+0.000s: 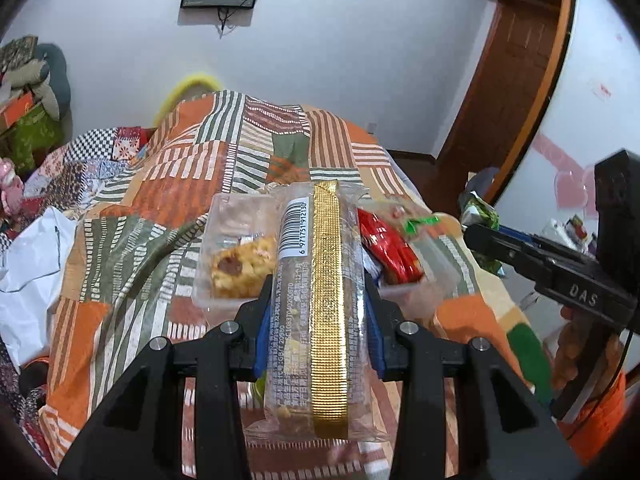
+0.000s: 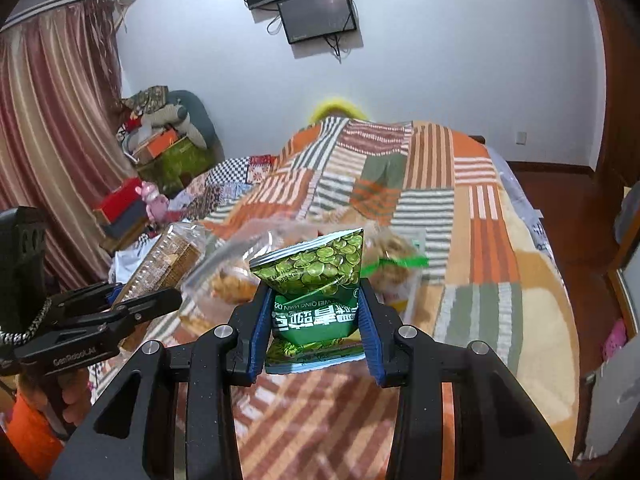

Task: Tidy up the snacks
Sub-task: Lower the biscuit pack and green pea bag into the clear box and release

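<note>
My left gripper (image 1: 318, 300) is shut on a long clear-wrapped snack bar (image 1: 316, 308) with a gold strip and barcode, held above the bed. Beyond it lies a clear plastic tray (image 1: 208, 256) with a nut pastry (image 1: 242, 266) and a red packet (image 1: 394, 254). My right gripper (image 2: 316, 304) is shut on a green pea snack bag (image 2: 316, 288), held above the quilt. Past it lies a clear tray (image 2: 412, 288) with golden snacks, blurred. The right gripper shows at the right edge of the left wrist view (image 1: 480, 240), and the left gripper at the left edge of the right wrist view (image 2: 160, 300).
A patchwork orange and green quilt (image 2: 480, 220) covers the bed. A white bag (image 1: 32, 264) lies at the bed's left. Boxes and cushions (image 2: 168, 144) pile up by the curtain. A wooden door (image 1: 512, 80) and wardrobe stand at the right.
</note>
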Available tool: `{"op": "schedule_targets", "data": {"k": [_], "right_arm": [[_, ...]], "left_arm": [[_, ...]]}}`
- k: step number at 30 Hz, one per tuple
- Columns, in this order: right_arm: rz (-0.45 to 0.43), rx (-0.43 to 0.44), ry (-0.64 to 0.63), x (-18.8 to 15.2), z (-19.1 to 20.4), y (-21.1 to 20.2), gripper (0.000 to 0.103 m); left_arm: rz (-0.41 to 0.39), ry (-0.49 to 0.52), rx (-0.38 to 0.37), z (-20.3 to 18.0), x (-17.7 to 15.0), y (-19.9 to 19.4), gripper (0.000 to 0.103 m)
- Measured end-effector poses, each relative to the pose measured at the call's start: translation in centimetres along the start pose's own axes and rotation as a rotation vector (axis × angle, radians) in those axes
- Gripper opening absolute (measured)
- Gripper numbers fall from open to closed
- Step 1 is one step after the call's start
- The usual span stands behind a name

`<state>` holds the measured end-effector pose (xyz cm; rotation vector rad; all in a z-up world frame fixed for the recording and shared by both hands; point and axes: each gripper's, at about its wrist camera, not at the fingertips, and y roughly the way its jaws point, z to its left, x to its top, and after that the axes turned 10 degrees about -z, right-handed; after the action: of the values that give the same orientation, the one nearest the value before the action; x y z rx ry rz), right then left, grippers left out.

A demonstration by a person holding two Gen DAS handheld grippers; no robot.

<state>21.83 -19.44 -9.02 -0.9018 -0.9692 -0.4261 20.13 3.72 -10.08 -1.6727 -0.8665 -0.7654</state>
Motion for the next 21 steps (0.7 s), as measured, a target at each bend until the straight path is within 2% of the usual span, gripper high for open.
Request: {"op": "schedule_targets", "data": {"k": [12, 21], "right_arm": [[0.007, 0.042, -0.010, 2.1, 1.5, 4.6, 0.036], [0.074, 0.054, -0.008, 1.7, 2.0, 9.3, 0.036]], "left_arm": [[0.043, -0.028, 0.064, 3.5, 1.6, 5.0, 0.038], [0.081, -0.045, 0.092, 5.5, 2.2, 8.7, 0.038]]}}
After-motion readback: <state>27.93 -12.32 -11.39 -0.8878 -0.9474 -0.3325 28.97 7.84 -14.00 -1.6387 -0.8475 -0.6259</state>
